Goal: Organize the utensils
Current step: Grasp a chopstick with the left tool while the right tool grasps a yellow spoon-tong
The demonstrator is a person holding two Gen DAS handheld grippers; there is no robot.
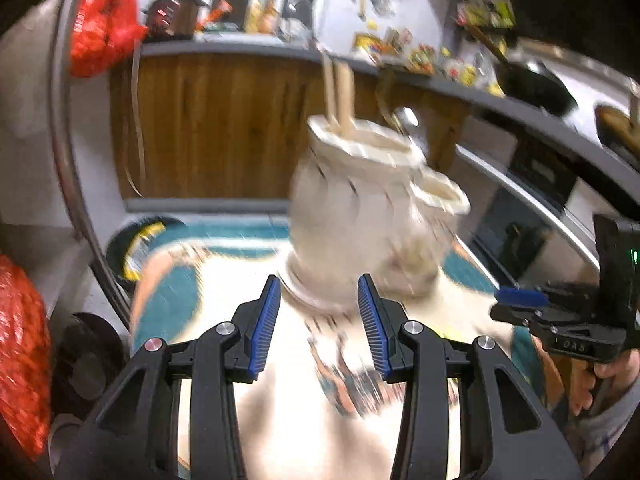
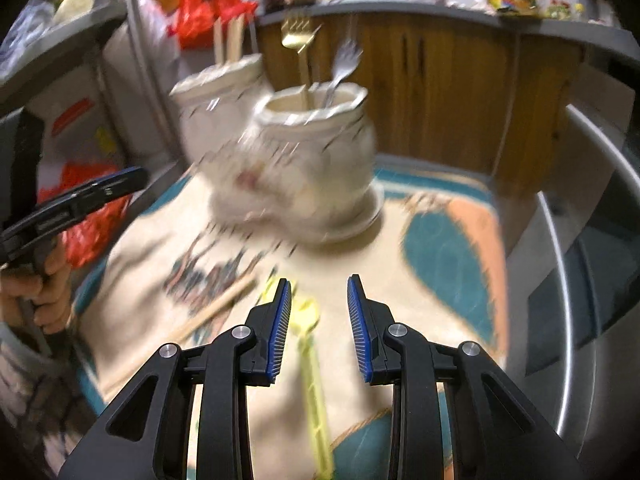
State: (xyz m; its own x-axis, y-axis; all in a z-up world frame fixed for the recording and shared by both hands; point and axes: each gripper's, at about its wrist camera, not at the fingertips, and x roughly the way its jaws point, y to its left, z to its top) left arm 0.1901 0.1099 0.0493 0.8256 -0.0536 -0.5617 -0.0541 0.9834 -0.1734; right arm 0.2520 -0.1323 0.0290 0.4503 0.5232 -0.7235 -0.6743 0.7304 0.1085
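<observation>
- Blue pads of the right gripper (image 2: pixel 316 328) fill the foreground of its own view, part-open with nothing between them; a yellow utensil (image 2: pixel 310 344) lies on the tablecloth (image 2: pixel 400 264) just under the left pad, running toward 6 o'clock.
- Left gripper (image 1: pixel 319 322) is likewise part-open and empty, aimed at the foot of the holder (image 1: pixel 352 208).
- That cream holder has 2 pots: in the right view the near pot (image 2: pixel 316 140) stands at 12 o'clock with a gold fork (image 2: pixel 298 32) and a silver fork (image 2: pixel 344 60) in it, and the far pot (image 2: pixel 216 96) at 11 o'clock carries 2 wooden sticks (image 2: pixel 230 42).
- A pair of what look like chopsticks (image 2: pixel 216 308) lies at 9 o'clock of the right gripper; blur leaves this unsure.
- Step in hand, as I judge it: reaching down for a loose piece, most likely the yellow one.
- Next move calls for centring the jaws over its thin handle, closing, then lifting to a pot.
- In the way: the forks already standing in the near pot crowd its mouth, and the 2 grippers work near each other.
- Around: wooden cabinets (image 2: pixel 440 92) and red bags (image 1: pixel 104 20).
</observation>
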